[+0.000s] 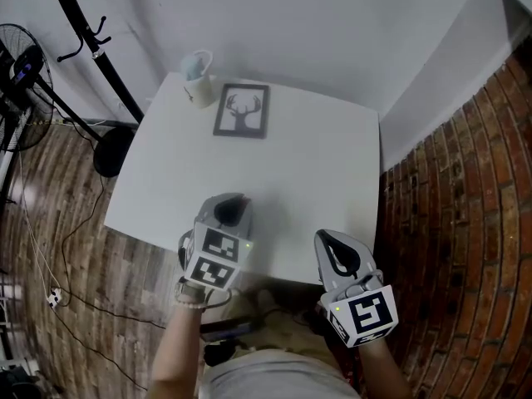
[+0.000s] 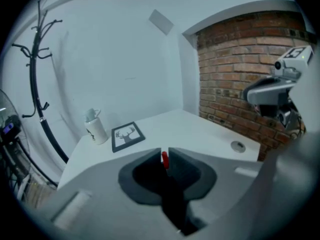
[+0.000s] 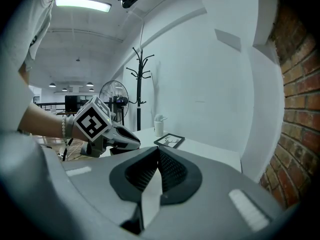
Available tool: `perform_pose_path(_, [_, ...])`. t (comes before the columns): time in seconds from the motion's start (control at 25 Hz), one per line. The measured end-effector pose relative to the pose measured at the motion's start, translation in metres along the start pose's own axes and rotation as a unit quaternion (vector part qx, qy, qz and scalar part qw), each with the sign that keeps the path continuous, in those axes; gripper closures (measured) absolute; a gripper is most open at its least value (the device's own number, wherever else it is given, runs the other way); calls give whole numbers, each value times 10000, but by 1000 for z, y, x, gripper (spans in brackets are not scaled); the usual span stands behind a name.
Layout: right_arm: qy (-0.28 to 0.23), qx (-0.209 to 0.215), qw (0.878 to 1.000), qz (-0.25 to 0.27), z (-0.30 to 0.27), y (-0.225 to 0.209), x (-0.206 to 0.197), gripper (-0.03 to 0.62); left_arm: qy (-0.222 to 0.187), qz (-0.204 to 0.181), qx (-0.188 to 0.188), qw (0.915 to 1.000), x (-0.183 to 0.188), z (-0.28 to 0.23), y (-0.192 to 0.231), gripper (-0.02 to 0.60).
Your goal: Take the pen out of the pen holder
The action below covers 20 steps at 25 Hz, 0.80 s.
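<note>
Around the bench [image 1: 316, 165], a square white slab with a smooth matte top and crisp edges, wood-plank floor [image 1: 58, 248] spreads to its left and a rough red brick wall [image 1: 465, 223] runs near its right edge. Off the bench's far left corner stand a thin black coat stand [image 1: 91, 40] and a wire-caged fan [image 1: 17, 81]. Most of the bench top is open.

Two grey plastic tongs with marker cubes hover over the bench's near edge. The left tongs [image 1: 231, 202], toward the middle of that edge, pinch a slim red thing [image 2: 164, 158]. Only its tip shows, so I cannot tell whether it is the pen. The right tongs [image 1: 328, 239], nearer the bench's right corner, are closed on nothing.

Toward the bench's far left corner lies a flat, dark-framed deer picture [image 1: 242, 110]. Just beside it, at that corner, stands the white mug-shaped pen holder [image 1: 198, 79] with something pale inside.
</note>
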State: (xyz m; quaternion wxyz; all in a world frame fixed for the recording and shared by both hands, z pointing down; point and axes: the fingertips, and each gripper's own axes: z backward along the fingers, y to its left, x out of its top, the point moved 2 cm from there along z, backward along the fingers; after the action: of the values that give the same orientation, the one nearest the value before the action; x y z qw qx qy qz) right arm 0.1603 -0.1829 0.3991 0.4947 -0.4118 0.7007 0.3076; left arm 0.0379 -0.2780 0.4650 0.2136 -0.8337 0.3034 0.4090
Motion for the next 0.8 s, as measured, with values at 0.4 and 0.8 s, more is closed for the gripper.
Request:
perform_pose_path(0.4, [20,-61,10000,-24,-1,-1,0,591,-162,206,-128,9996,4,5,3,557])
perform_pose_path(0.8, [-114,-45,9999,35,-5,14,15,591,-569,67,-123,9983,25,34,10,557])
